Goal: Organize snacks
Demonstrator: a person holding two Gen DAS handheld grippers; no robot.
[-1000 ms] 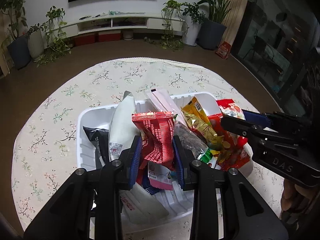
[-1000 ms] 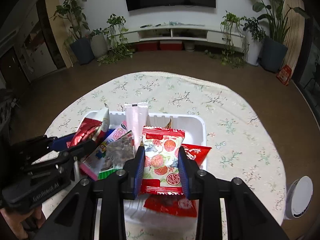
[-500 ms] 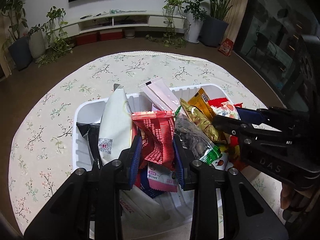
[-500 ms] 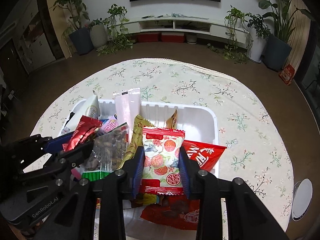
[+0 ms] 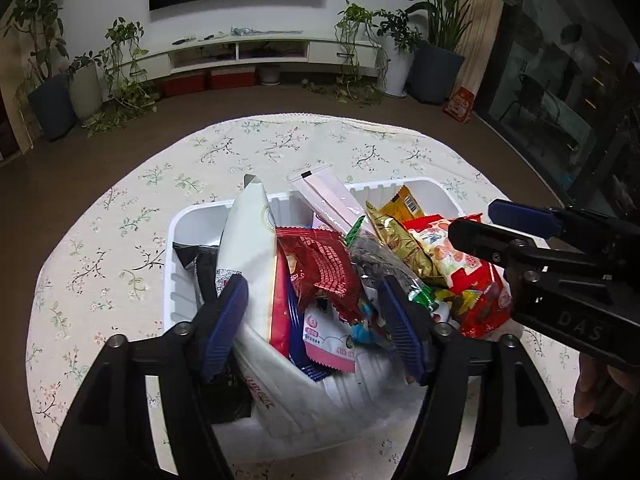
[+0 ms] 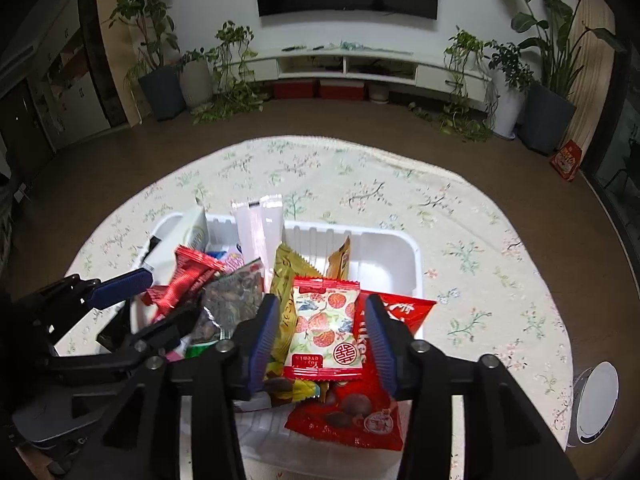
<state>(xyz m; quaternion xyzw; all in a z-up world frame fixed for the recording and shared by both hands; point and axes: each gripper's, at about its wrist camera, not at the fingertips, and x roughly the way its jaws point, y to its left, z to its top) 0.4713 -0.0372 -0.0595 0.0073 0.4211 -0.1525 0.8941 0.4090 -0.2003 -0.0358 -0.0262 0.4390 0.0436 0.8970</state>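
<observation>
A white plastic tray (image 5: 188, 220) (image 6: 392, 248) on the flowered tablecloth holds several snack packets standing on end. My left gripper (image 5: 316, 316) is open over the tray, its fingers on either side of a red foil packet (image 5: 324, 268) that rests among the others. A tall white packet (image 5: 248, 240) leans at the left. My right gripper (image 6: 320, 328) is open around a fruit-print red packet (image 6: 326, 328), which lies on a larger red chocolate packet (image 6: 360, 412). The left gripper also shows in the right wrist view (image 6: 132, 304).
The round table (image 6: 480, 240) carries a floral cloth. A white round object (image 6: 596, 404) sits at the table's right edge. Potted plants (image 6: 160, 60) and a low TV cabinet (image 6: 360, 68) stand across the brown floor, far from the table.
Both grippers opened and let go of their packets. The red foil packet and the fruit-print packet now rest in the tray. Both grippers sank lower over the tray.
</observation>
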